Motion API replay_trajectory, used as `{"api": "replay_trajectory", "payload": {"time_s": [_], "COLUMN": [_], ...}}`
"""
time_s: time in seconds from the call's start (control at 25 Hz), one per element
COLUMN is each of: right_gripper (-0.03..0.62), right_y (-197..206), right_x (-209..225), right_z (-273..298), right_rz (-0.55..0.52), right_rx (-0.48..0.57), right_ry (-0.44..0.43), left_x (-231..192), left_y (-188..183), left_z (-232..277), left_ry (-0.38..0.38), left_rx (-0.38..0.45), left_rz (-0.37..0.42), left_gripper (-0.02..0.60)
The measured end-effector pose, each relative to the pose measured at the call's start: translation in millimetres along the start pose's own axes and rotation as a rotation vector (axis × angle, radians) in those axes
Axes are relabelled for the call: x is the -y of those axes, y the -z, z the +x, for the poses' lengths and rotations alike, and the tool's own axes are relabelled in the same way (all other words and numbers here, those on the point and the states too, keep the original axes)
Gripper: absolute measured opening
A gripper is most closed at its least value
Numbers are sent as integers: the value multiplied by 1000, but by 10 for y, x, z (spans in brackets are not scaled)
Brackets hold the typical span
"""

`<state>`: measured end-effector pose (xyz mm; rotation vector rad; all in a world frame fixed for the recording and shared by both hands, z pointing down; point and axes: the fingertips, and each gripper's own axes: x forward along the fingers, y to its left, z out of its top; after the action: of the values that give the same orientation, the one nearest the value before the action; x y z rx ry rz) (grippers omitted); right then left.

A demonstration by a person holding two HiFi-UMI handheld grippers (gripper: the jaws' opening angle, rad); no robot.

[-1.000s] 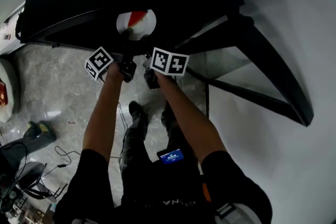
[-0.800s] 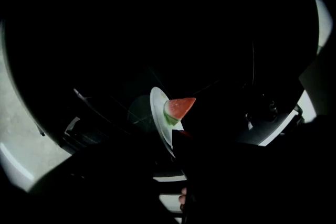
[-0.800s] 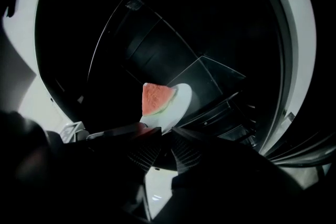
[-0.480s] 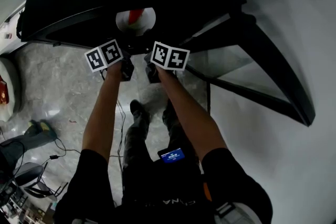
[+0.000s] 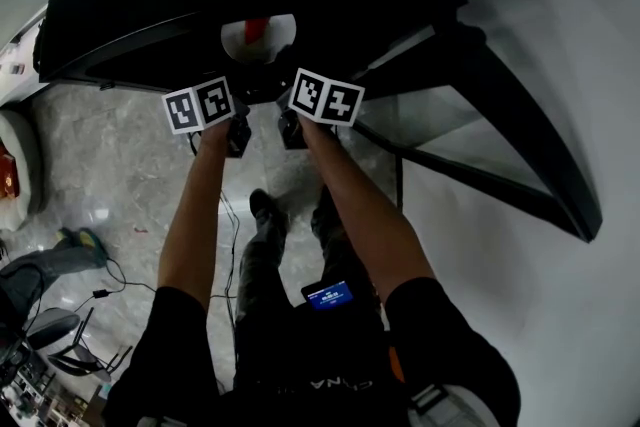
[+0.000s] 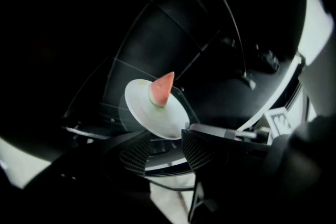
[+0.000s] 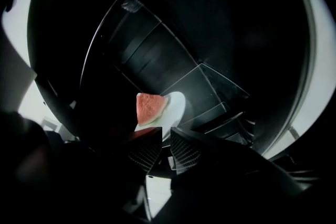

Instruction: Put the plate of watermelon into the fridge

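A white plate with a red watermelon wedge sits inside the dark fridge, seemingly on a glass shelf. In the left gripper view the plate lies just ahead of my left gripper. Its jaws are opening and stand wide, with the pads off the plate's rim. In the right gripper view the plate and the wedge are right at my right gripper. Its jaws are closing to a narrow gap, and the plate's edge is at the mouth of that gap. I cannot see the pads pressing on it.
The open fridge door with its glass shelves stands to the right. Both marker cubes hover at the fridge's front edge. Marble floor lies below, with cables at lower left and the person's feet under the arms.
Both marker cubes have moved slightly forward toward the fridge, and the left cube has turned. The plate stays at nearly the same spot inside.
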<state>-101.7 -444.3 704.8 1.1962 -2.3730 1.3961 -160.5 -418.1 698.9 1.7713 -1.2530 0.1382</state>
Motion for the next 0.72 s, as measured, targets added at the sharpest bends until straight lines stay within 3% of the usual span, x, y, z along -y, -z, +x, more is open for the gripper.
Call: {"api": "replay_trajectory", "payload": {"time_s": [0.2, 0.32, 0.6, 0.72], "right_gripper": [57, 57, 48, 46], "right_y": [-32, -65, -127, -144], "right_x": [55, 74, 88, 99], "right_z": [19, 32, 73, 84], "right_rz": [-83, -131, -169, -175], "right_rx": [-13, -20, -30, -31], "right_ry": [24, 46, 61, 63], "left_x": [-58, -71, -171, -192], "left_y": [100, 149, 18, -18], "left_z": [49, 61, -49, 10], "left_ry": [-152, -218, -285, -272], "left_rx": [-61, -96, -19, -41], "left_rz": [263, 366, 383, 399], "left_gripper": [171, 169, 169, 169]}}
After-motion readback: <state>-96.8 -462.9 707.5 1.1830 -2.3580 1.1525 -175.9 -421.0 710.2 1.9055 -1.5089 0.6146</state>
